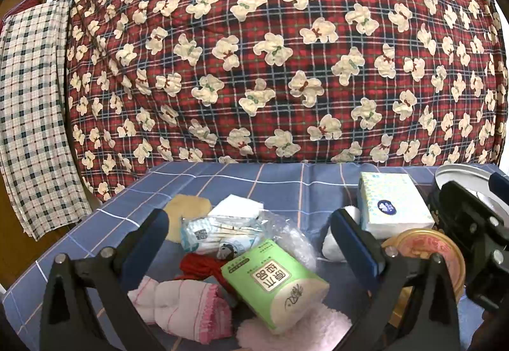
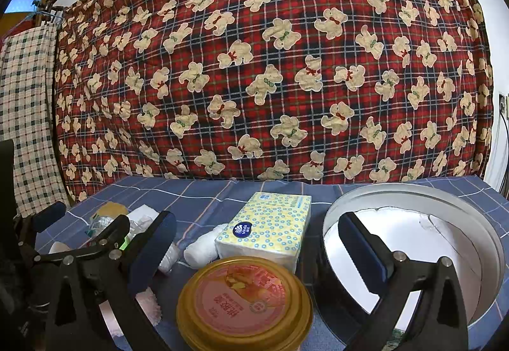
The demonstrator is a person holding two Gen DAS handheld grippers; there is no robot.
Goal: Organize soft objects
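My left gripper [image 1: 251,227] stands open over a pile of soft things on the blue checked tablecloth [image 1: 280,179]: a green tissue pack [image 1: 273,284], a folded pink-and-white cloth [image 1: 184,306], a red cloth [image 1: 200,266], a packet of cotton swabs [image 1: 219,235] and crinkled clear plastic [image 1: 286,233]. My right gripper [image 2: 257,233] is open too, with nothing held. Beyond it lie a yellow dotted tissue pack [image 2: 267,230] and a white gauze roll [image 2: 202,247]. A round white tin [image 2: 413,242] stands open and bare at the right.
A gold-rimmed lid or can [image 2: 245,300] sits close under the right gripper. A red plaid quilt with bears [image 1: 270,48] hangs behind the table. A checked cloth [image 1: 28,115] hangs at the left. A fluffy pink cloth [image 1: 296,328] lies at the near edge.
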